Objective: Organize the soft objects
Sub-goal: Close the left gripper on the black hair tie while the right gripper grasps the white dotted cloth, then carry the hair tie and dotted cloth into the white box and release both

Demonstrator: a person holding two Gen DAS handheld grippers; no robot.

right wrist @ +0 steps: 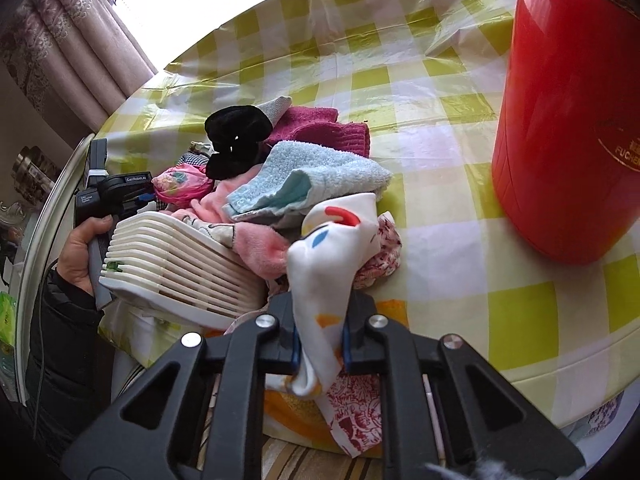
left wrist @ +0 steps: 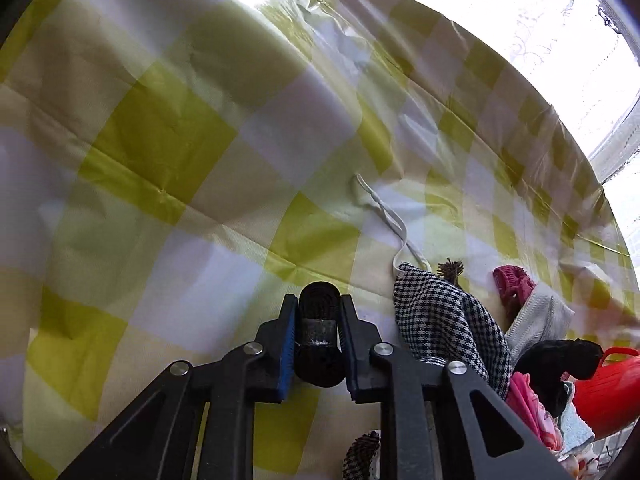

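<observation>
Above the table (right wrist: 460, 184), the right tool (right wrist: 320, 344) clamps a white printed cloth (right wrist: 328, 256) hanging into the pile and may drag neighbours out, while the left tool (left wrist: 318, 340) pinches a black roll (left wrist: 319, 332) that may slip.

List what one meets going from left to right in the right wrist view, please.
Hand → white basket → black scrunchie → blue towel → red jar.

A checked tablecloth (right wrist: 400, 92) bears heaped cloths (right wrist: 304, 176) and a red canister (right wrist: 568, 120).
</observation>
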